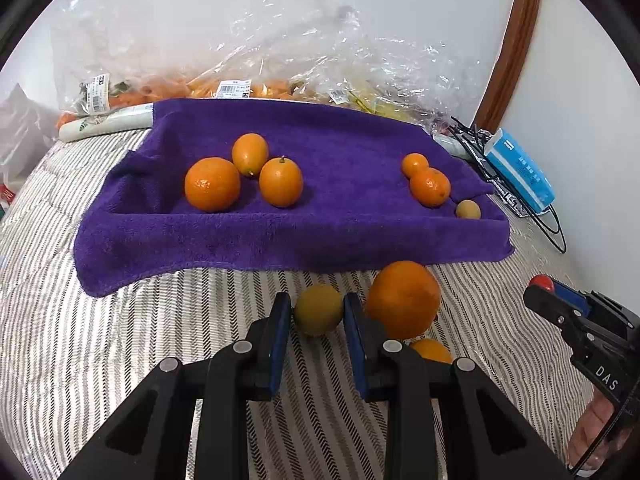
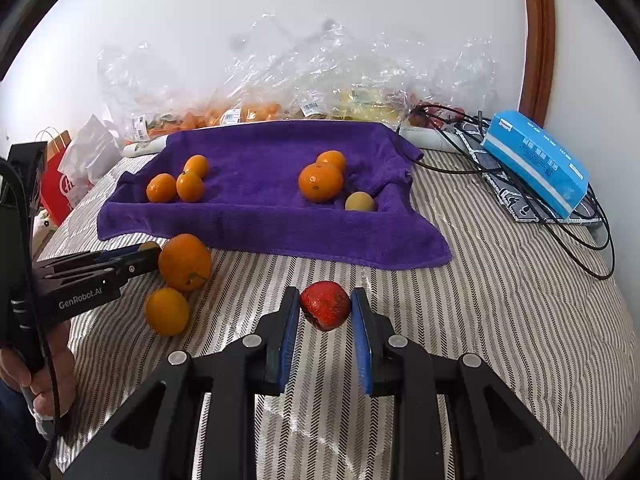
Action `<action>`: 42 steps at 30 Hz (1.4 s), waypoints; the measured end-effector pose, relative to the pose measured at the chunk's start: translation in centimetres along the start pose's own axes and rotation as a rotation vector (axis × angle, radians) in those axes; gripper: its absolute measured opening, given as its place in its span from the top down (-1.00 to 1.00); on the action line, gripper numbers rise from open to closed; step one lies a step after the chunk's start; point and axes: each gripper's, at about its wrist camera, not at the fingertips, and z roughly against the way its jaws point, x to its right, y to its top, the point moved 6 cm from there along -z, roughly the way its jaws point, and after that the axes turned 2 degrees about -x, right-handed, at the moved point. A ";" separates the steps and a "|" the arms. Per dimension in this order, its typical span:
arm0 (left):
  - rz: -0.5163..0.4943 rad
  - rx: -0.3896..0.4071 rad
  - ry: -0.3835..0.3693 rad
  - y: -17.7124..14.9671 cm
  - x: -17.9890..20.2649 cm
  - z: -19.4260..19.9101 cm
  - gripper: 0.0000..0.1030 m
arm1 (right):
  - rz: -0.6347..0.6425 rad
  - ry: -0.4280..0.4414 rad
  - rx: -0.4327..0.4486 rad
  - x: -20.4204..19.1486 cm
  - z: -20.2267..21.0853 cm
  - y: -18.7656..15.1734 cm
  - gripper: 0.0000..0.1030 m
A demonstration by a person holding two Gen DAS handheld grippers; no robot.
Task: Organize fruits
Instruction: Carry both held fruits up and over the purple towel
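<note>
My left gripper (image 1: pixel 317 310) is shut on a small yellow-green fruit (image 1: pixel 318 309) just above the striped bed cover. A large orange (image 1: pixel 403 299) and a smaller orange (image 1: pixel 431 350) lie right beside it. My right gripper (image 2: pixel 325 307) is shut on a red strawberry (image 2: pixel 325 305); it also shows in the left wrist view (image 1: pixel 541 283). A purple towel (image 1: pixel 320 220) lies behind, with three oranges (image 1: pixel 212 184) on its left and two oranges (image 1: pixel 430 186) plus a small yellow fruit (image 1: pixel 468 209) on its right.
Clear plastic bags (image 1: pixel 260 80) of produce lie against the wall behind the towel. A blue tissue pack (image 2: pixel 536 160) and black cables (image 2: pixel 580 232) lie at the right. A red paper bag (image 2: pixel 56 188) stands at the left. A wooden frame (image 2: pixel 540 40) runs up the wall.
</note>
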 end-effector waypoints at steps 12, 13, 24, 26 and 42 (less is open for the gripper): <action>-0.002 0.068 -0.003 1.3 0.1 4.8 0.50 | 0.013 0.002 0.047 -0.7 2.2 2.6 0.50; 0.004 0.068 -0.005 1.5 0.1 5.2 0.50 | 0.025 0.005 0.050 -0.8 2.5 3.0 0.50; 0.037 0.114 -0.035 4.1 0.2 9.1 0.50 | 0.111 0.001 0.077 -1.1 6.0 7.0 0.50; 0.048 0.125 -0.027 4.7 0.0 9.6 0.50 | 0.113 0.010 0.094 -1.3 6.5 7.5 0.50; 0.053 0.151 0.065 8.9 -1.8 9.5 0.50 | 0.053 -0.001 0.189 -1.7 6.4 11.9 0.50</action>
